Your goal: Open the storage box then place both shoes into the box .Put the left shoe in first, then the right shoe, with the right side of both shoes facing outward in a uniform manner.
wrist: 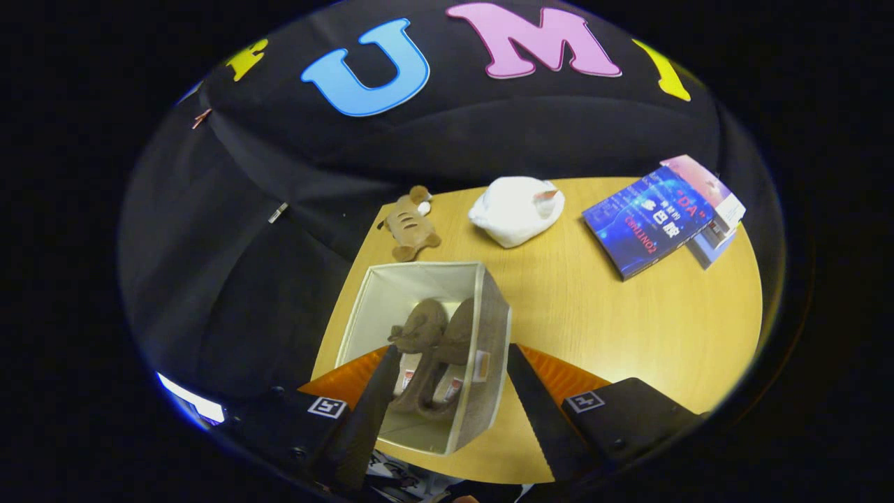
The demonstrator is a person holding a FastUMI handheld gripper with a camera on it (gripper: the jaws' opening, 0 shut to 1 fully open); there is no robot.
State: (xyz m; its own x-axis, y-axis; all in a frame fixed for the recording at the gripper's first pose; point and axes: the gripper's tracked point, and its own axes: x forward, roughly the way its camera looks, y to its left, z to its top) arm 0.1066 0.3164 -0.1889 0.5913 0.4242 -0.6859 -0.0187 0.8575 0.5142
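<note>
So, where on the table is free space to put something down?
Bare wood lies between the storage box and the books, widest ahead of the right finger. It is crowded near the plush toy and white cloth. The open gripper holds nothing; both shoes are inside.

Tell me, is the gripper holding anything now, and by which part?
Nothing is held. The gripper is open, its fingers spread wide above the storage box, where both brown shoes lie side by side, free of the fingers.
</note>
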